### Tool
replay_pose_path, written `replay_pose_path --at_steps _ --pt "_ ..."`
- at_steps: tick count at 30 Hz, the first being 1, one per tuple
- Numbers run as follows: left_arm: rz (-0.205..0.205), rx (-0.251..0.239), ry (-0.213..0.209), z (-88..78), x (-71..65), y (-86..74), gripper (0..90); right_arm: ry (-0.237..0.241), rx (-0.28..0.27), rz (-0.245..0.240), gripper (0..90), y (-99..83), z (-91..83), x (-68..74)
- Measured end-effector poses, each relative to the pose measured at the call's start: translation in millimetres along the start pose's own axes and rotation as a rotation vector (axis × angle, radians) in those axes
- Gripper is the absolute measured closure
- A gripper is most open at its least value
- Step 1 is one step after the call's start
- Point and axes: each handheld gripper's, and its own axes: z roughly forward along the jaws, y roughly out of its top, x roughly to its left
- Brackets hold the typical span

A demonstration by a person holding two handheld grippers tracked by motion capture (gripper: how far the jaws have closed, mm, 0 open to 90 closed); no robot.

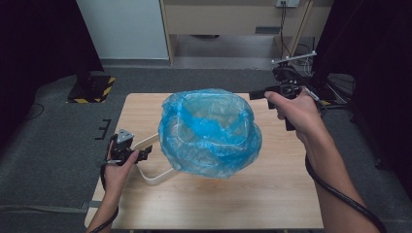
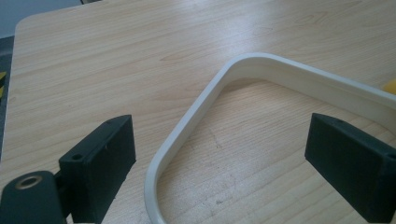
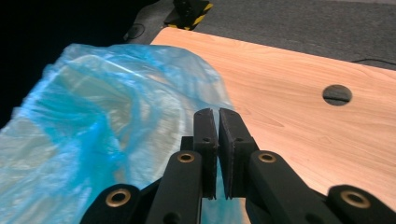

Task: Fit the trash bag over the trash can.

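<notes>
Blue crinkly plastic bag (image 1: 210,132) sits puffed over the cream bin in the middle of the wooden table (image 1: 272,194), so I keep my left gripper (image 1: 145,154) wide around its curved cream handle (image 2: 187,135) while my right gripper (image 3: 218,122) pinches the bag's edge shut, I think.

— Spotting anything around the wooden table (image 1: 272,194)?
— Seeing a yellow-and-black striped base (image 1: 92,88) sitting off its far left corner, black tape marks (image 1: 103,129) lying beside its left edge.
— And behind?
— Noticing a pale wooden cabinet (image 1: 233,19) standing past its far edge, cables (image 1: 284,29) hanging there.
</notes>
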Motion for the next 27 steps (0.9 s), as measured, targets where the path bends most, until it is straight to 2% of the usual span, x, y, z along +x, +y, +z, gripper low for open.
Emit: replay_pose_path --at_steps 5,14,27 --pt "0.005 0.008 -0.001 0.5 -0.4 -0.5 8.0 -0.021 0.011 0.019 85.3 -9.6 4.7 -13.3" --pt "0.003 0.012 0.001 2.7 -1.1 -2.0 8.1 -0.033 0.023 0.055 84.4 -27.2 19.2 -39.2" --pt "0.015 0.023 -0.002 6.5 -4.8 -2.8 8.0 -0.046 0.031 0.087 80.4 -43.4 31.4 -60.1"
